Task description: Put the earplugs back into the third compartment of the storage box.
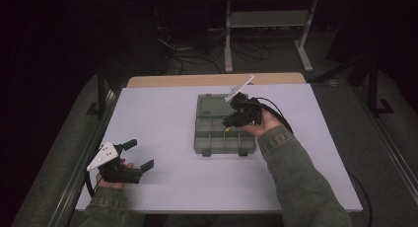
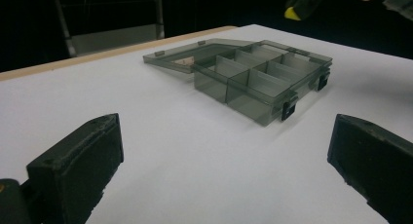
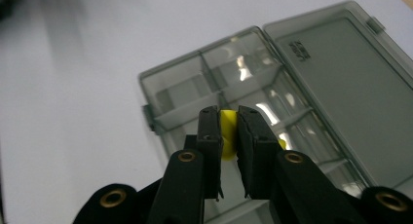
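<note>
A clear grey compartment box [image 1: 217, 135] lies open on the white table [image 1: 162, 118], its lid [image 1: 213, 105] folded flat at the far side. My right gripper [image 1: 227, 123] hovers over the box's compartments [image 3: 234, 87], shut on a small yellow piece [image 3: 228, 132] pinched between its pads. The same box [image 2: 253, 83] sits ahead in the left gripper view, with the yellow piece [image 2: 291, 13] up at the top. My left gripper [image 1: 140, 155] rests near the table's front left corner, open, nothing between its fingers [image 2: 78, 165].
The table's wooden far edge [image 1: 212, 79] lies just behind the box lid. A metal stand [image 1: 266, 29] and cables are on the dark floor beyond. A dark rail [image 1: 74, 172] runs along the table's left side.
</note>
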Demonstrator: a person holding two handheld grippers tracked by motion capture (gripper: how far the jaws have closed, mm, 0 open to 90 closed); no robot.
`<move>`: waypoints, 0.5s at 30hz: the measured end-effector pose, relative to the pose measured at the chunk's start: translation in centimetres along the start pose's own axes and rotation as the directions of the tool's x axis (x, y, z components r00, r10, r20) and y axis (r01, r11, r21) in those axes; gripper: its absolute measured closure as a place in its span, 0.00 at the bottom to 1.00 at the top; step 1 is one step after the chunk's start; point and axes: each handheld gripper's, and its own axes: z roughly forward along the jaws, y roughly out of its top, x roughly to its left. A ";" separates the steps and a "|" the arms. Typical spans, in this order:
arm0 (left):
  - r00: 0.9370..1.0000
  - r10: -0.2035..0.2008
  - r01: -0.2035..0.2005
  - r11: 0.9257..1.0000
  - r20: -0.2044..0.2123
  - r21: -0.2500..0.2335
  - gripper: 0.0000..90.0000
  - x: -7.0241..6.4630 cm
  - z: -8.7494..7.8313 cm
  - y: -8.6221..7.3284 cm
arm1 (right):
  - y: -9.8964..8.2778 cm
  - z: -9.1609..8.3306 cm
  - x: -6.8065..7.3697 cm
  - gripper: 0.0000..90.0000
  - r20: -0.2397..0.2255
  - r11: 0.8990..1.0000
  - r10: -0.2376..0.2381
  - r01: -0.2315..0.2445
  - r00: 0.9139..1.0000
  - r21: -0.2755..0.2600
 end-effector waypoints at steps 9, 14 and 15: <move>1.000 0.000 0.000 1.000 0.003 -0.002 0.00 0.0 -0.1 0.0 | -0.9 2.0 -3.1 0.87 0.030 0.995 0.087 -0.089 0.996 0.046; 1.000 0.000 0.000 1.000 0.005 -0.004 0.00 0.0 -0.1 0.0 | -1.6 2.3 -4.1 0.87 0.040 0.992 0.106 -0.108 0.994 0.061; 1.000 -0.001 0.001 1.000 0.005 -0.004 0.00 0.0 -0.1 0.0 | -1.8 2.3 -4.3 0.87 0.040 0.992 0.111 -0.113 0.993 0.060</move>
